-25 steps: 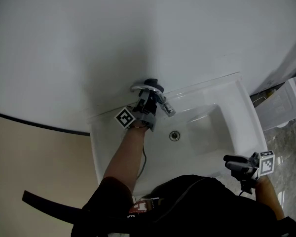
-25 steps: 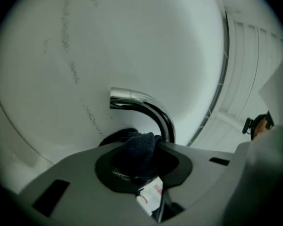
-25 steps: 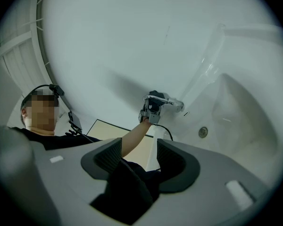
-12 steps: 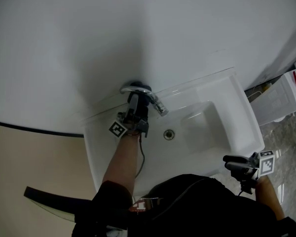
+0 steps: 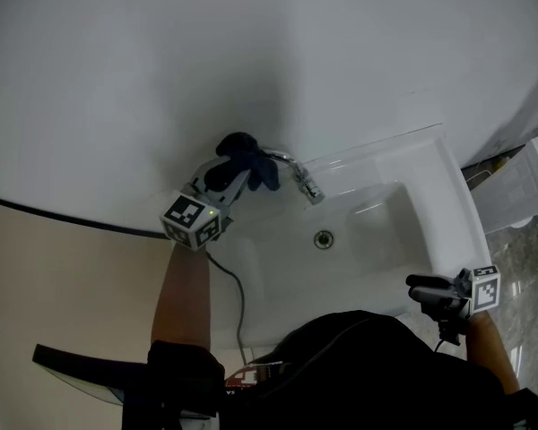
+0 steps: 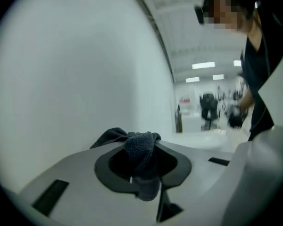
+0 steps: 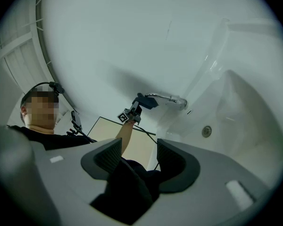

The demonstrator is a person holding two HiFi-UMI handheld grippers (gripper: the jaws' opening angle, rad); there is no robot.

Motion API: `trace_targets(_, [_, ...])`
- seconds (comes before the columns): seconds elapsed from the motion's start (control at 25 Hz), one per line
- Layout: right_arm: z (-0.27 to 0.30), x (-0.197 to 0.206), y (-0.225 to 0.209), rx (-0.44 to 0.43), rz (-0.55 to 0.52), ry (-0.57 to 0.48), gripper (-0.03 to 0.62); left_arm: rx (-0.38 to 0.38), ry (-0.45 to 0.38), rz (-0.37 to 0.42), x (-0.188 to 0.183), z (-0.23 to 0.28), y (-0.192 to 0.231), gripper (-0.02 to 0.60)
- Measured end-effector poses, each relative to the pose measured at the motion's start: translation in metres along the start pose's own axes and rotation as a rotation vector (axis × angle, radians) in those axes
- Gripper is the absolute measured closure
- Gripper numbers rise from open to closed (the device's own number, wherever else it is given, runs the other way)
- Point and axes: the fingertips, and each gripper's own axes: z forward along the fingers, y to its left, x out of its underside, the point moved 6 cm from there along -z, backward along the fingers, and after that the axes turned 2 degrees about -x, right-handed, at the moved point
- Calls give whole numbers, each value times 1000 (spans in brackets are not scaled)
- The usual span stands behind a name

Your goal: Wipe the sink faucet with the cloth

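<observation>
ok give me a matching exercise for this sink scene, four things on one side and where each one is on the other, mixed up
Things:
1 cloth
2 faucet
3 drain
4 right gripper

Places:
a near the front edge of the sink, jaws apart, nothing held
b at the bottom of the bowl
c pinched in the left gripper
d on the back rim, against the wall

Pairs: 1-c, 2-d, 3-b, 4-a

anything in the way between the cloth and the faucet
Nothing visible does: the left tool is shut on the dark cloth, which sits right at the rear end of the faucet above the sink.
</observation>
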Motion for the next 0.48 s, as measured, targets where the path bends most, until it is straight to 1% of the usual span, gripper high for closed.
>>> trace_targets(0.04, [2, -1, 3, -10, -4, 9, 370, -32, 106, 163, -12, 5, 1, 522])
trace_targets(0.08, [5, -1, 5, -19, -7, 18, 370, -45, 204, 312, -21, 12, 0, 522])
trace_targets(0.12, [7, -1, 7, -27, -8, 26, 370, -40, 286, 438, -28, 19, -3, 522])
trace_targets(0.16, [9, -1, 9, -33, -8, 32, 370, -22, 353, 541, -34, 28, -9, 521])
trace_targets(0.24, [10, -2, 9, -38, -2, 31, 370, 26, 467, 723, -40, 47, -22, 522])
trace_targets(0.4, [6, -1, 5, -37, 5, 3, 370, 105, 704, 1151, -28, 86, -41, 521])
trace_targets(0.44, [5, -1, 3, -38, 6, -4, 370, 121, 772, 1229, -23, 93, -41, 522])
trace_targets(0.48, [4, 0, 1, -39, 6, -11, 370, 137, 843, 1274, -18, 100, -40, 522])
